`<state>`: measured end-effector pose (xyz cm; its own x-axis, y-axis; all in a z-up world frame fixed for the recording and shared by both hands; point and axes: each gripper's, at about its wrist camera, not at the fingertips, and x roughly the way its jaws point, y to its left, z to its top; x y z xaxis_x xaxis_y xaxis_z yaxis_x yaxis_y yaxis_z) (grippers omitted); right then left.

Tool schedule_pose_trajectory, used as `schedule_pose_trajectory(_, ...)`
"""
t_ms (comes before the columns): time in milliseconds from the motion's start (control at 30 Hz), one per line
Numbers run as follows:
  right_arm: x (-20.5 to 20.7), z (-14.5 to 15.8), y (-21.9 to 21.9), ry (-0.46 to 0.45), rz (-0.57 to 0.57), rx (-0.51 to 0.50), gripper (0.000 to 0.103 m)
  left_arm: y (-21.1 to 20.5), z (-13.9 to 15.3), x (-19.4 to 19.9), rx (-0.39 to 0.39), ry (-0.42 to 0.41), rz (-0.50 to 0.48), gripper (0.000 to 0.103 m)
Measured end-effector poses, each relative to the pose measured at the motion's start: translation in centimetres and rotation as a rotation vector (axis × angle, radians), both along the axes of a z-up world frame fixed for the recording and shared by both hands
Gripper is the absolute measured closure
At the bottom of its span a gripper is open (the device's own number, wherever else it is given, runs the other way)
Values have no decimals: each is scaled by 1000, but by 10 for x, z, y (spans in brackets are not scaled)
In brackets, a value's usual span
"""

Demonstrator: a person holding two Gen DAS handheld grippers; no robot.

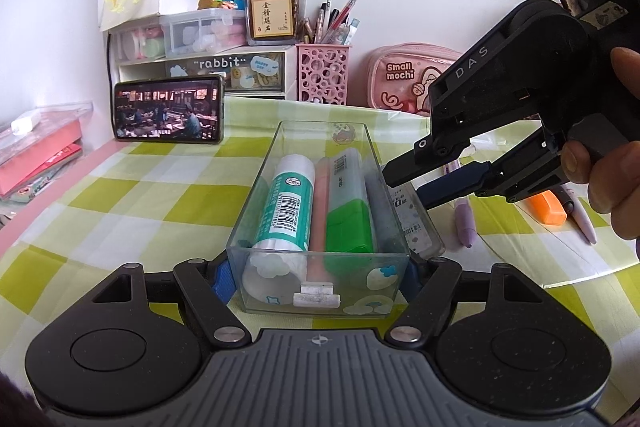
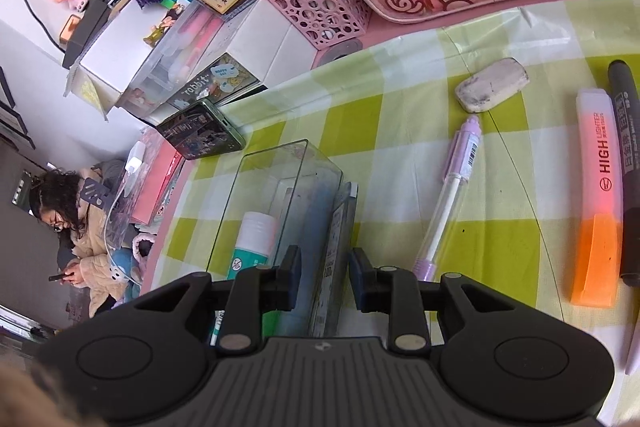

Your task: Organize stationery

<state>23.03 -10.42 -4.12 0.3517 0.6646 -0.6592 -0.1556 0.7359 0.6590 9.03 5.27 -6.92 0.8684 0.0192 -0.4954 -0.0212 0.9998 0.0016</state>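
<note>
I have a checked green cloth over the desk, and on it the clear box that takes the stationery. My left gripper is clamped across the box's near end, pads pressed to both side walls. I judge that hold is there to keep the light box from sliding while the other hand loads it.

Inside the box, lying lengthwise, are a glue stick at the left, a pink marker, a green highlighter and a grey pen at the right.

My right gripper hovers at the box's right wall with its jaws part open. In the right wrist view a flat labelled case stands between the pads, beside that wall, with gaps showing on both sides, so I read it as not gripped. Whether it leans on the wall or stands free I cannot tell.

Right of the box, loose on the cloth, lie a purple pen, an eraser farther off, an orange highlighter and a black marker touching it. Those look like what is left to put away.
</note>
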Motion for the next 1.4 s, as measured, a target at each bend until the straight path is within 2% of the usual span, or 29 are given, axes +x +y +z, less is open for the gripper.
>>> schedule_pose_trajectory(167,0,-2,7,-9,18,-15,67,0,0,0,-2,2,2,30)
schedule_pose_trajectory(300,0,2,9,-26,12,-50,81,1,0,0,-5,3,2,30)
schedule_pose_trajectory(467,0,7,11,-46,5,-89,83,2,0,0,-5,2,3,30)
schedule_pose_trajectory(733,-5,34,8,-92,-67,-130,84,0,0,-2,-2,1,15,30)
schedule_pose_trajectory(867,-11,50,13,-105,-83,-150,84,-7,0,-5,26,-7,39,30)
schedule_pose_trajectory(967,-12,61,25,-99,-73,-193,84,-12,0,-5,45,-13,51,30)
schedule_pose_trajectory(1100,-11,68,44,-73,-44,-247,84,-9,0,-5,25,-10,56,30)
schedule_pose_trajectory(1400,-12,77,76,-58,-33,-404,84,-11,0,-6,33,-14,59,30)
